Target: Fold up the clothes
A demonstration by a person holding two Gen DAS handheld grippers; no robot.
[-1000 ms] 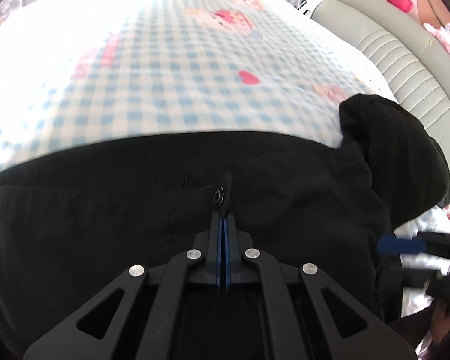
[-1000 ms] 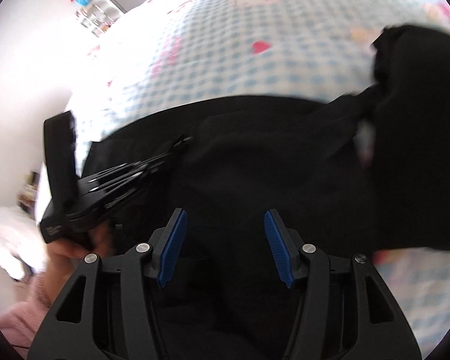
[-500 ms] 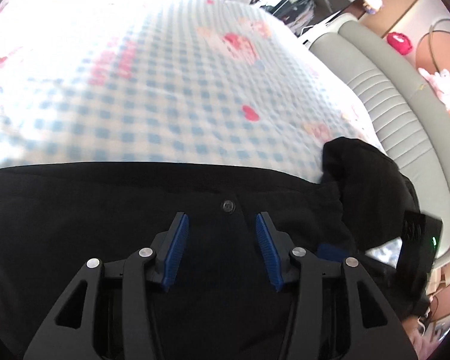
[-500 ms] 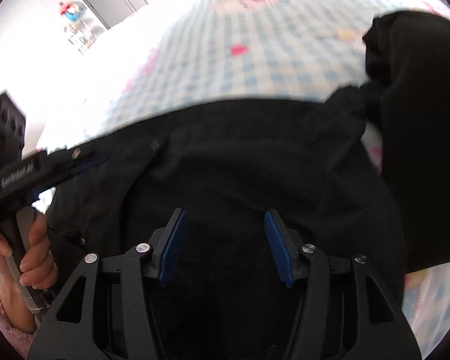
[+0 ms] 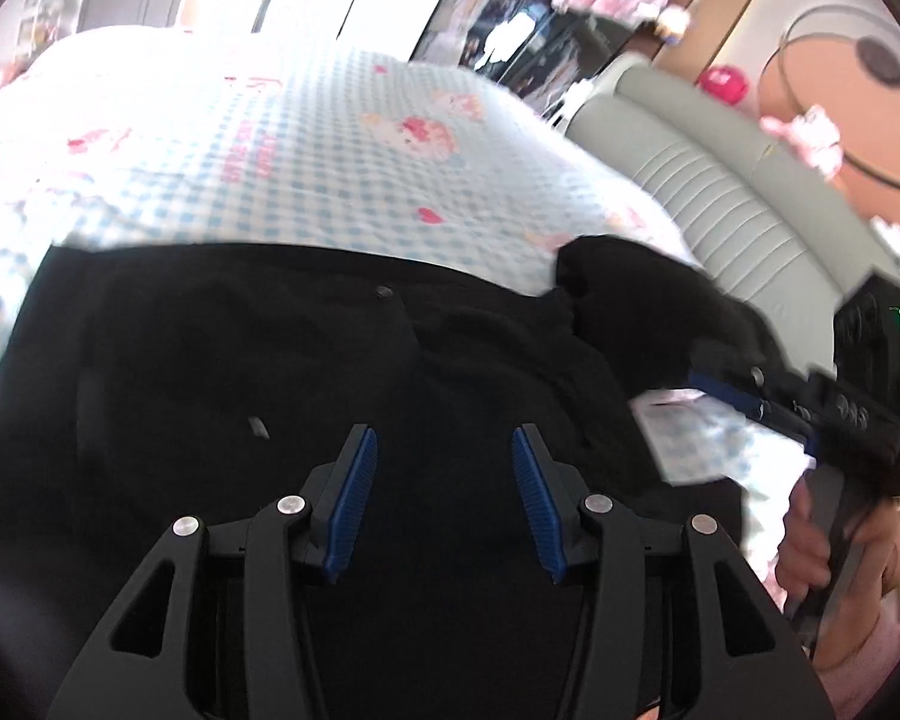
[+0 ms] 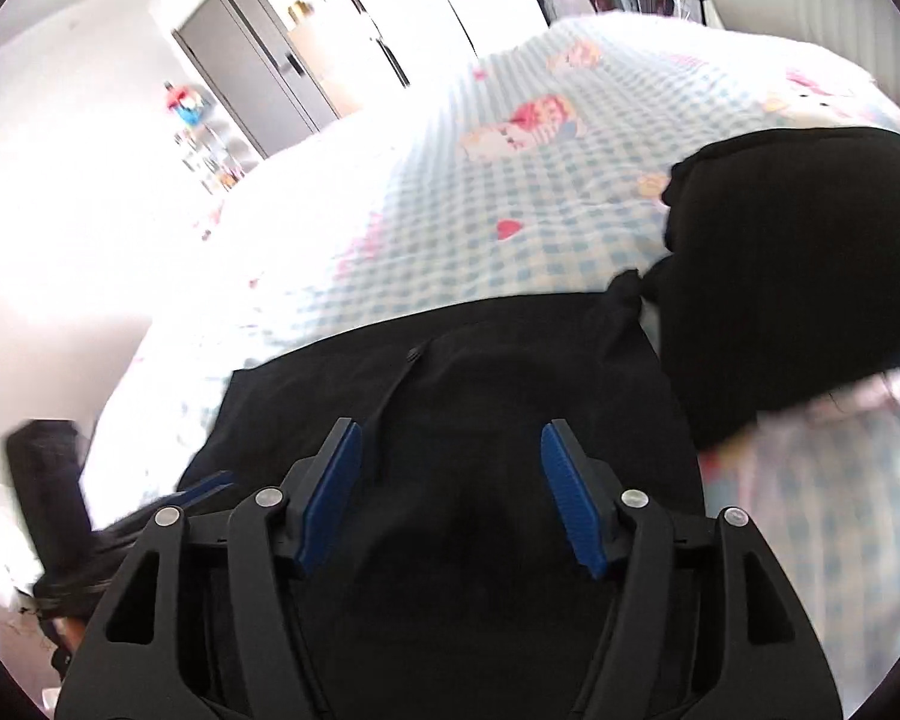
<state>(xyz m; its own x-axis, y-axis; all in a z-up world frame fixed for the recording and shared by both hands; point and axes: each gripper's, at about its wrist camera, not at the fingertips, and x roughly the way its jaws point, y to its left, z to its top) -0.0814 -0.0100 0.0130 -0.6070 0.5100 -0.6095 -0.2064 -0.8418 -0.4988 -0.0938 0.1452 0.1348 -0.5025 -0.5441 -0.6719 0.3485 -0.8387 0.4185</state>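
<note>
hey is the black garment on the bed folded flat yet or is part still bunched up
Partly. The black garment lies flat with a straight far edge, but its right end is still a bunched lump on the checked bedspread.

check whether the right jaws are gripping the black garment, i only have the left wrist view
observer: No. The right gripper is open above the black garment. Its jaws have just been opening wider, and nothing is pinched between them.
operator: what's on its right side
observer: The garment's bunched part is heaped up there, off to the right of the jaws.
operator: anything nearer than that heap
observer: Only bare checked bedspread, at the lower right of the right wrist view.
</note>
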